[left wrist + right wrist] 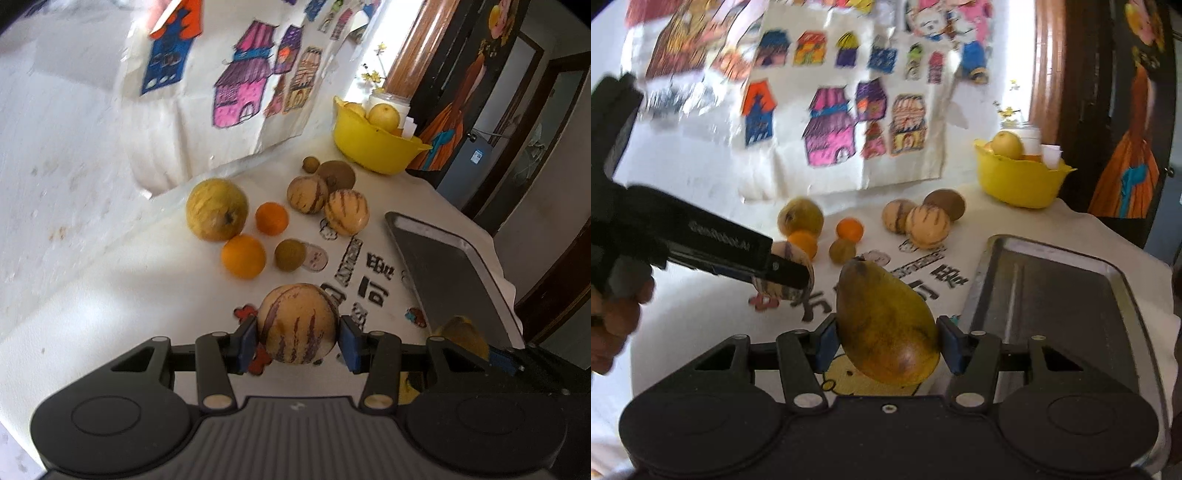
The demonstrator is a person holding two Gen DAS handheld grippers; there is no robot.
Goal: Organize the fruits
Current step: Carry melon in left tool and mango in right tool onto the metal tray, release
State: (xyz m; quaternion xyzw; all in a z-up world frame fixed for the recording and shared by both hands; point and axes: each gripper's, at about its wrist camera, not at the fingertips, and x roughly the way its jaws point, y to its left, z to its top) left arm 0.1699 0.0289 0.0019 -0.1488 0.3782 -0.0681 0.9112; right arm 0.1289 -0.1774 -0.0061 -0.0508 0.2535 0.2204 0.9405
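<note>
My left gripper is shut on a round cream melon with purple stripes, held above the white cloth. My right gripper is shut on a yellow-green mango, just left of the dark metal tray. In the right wrist view the left gripper shows with its striped melon. On the table lie two more striped melons, a big yellow pear, two oranges, a brown kiwi and small brown fruits.
A yellow bowl with pears and a white jar stands at the table's far right corner. The dark tray lies along the right edge. Children's drawings hang on the wall behind. The tablecloth carries printed letters and cartoons.
</note>
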